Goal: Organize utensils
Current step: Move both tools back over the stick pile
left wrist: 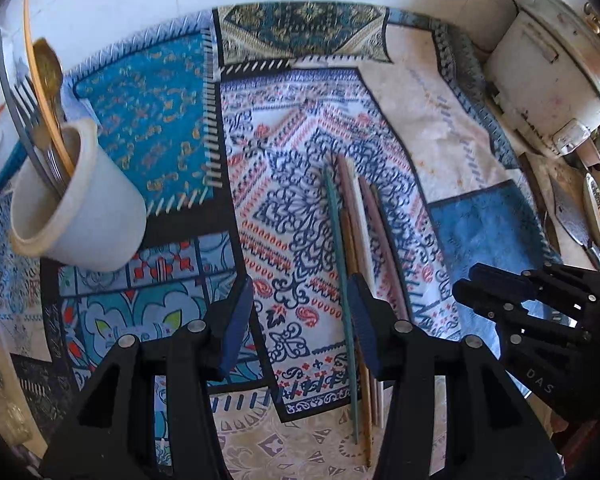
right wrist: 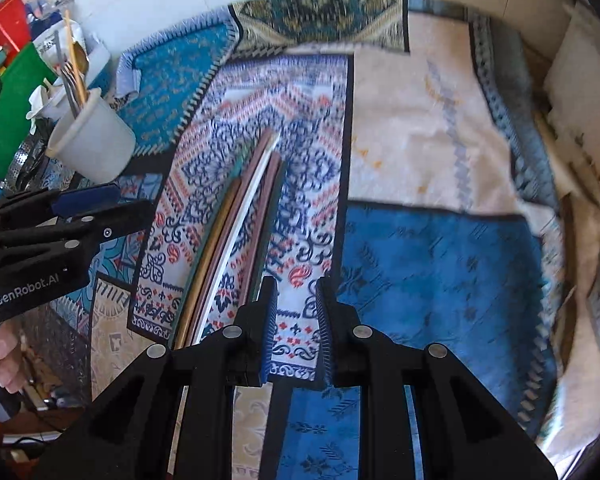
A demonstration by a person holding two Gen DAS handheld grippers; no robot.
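Loose bundle of coloured plastic chopsticks (left wrist: 352, 240) at table centre, awaiting sorting; white ceramic utensil cup (left wrist: 80, 204) at ten o'clock. Left gripper (left wrist: 300, 328) parted, empty, straddling bundle's edge; right gripper (right wrist: 296, 328) narrowly parted, empty.

Chopsticks (left wrist: 350, 240) lying bundled on the patterned desk cloth (left wrist: 284, 208): about seven, exact count unclear | white cup (left wrist: 88, 208): one | utensils standing in the cup: one fork (left wrist: 27, 100), one golden spoon (left wrist: 48, 66), two sticks | grippers in view: two

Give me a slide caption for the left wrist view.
Left gripper, jaws open, above a bundle of colored chopsticks on a patterned cloth; white utensil cup stands at left.
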